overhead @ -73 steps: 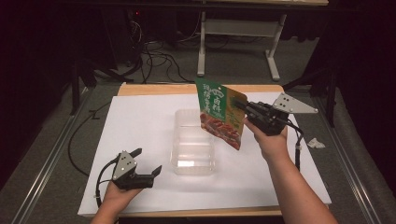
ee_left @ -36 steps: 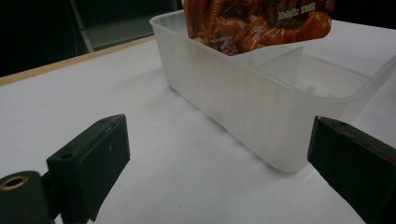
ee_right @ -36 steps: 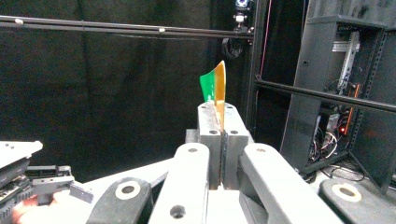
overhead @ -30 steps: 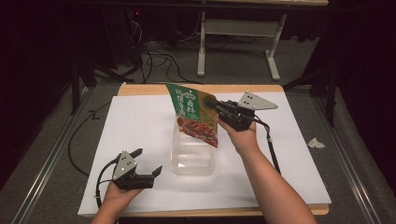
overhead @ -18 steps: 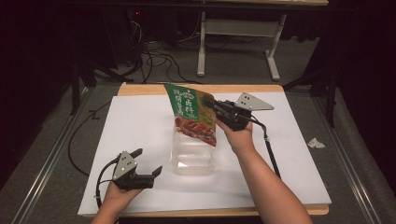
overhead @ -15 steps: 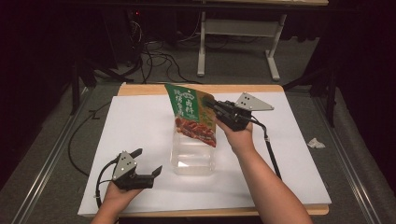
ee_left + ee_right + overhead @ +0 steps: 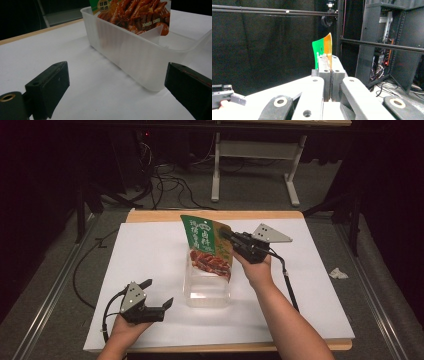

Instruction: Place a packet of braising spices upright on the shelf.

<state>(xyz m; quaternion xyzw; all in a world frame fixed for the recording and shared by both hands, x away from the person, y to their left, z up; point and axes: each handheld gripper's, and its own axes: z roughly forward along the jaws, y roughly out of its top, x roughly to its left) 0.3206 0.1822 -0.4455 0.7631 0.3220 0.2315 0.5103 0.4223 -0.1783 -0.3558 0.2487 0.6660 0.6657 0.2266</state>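
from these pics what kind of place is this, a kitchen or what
Probably a lab or recording studio, not a kitchen: a white-covered table ringed by black curtains, loose cables on the carpet behind it, and an equipment rack with wiring.

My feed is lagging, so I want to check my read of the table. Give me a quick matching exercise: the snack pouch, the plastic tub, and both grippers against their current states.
Things:
1. snack pouch
2. plastic tub
3. left gripper
4. right gripper

States:
A. open, holding nothing, low over the table
B. pinching an edge of the pouch
C. held up with its lower end inside the tub
D. standing on the white sheet

Pairs: 1-C, 2-D, 3-A, 4-B
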